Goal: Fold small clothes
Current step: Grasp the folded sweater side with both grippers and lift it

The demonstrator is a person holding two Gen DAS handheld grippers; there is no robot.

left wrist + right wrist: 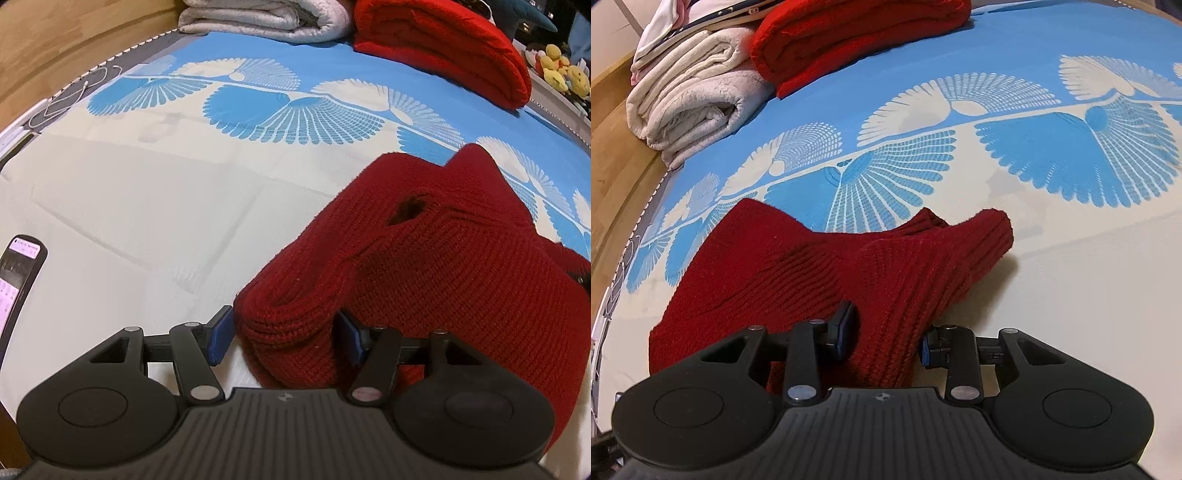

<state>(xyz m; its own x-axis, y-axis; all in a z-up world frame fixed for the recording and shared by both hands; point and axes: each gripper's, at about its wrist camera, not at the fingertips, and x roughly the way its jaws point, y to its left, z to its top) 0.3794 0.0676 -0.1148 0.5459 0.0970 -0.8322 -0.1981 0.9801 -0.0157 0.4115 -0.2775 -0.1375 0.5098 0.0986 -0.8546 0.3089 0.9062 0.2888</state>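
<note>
The left gripper [282, 332] stood open around a folded edge of the dark red knit garment [443, 266]. The right gripper [886, 338] was open too, knit bunched between its jaws on the bed [1071, 295].

1. The phone [20, 280] at the left edge of the left wrist view has a lit screen with rows of pinkish marks, too small and blurred to read.
2. The body of each gripper carries a small round crosshair mark, with no letters.
3. No other text, brand or number can be read in either view.
</note>
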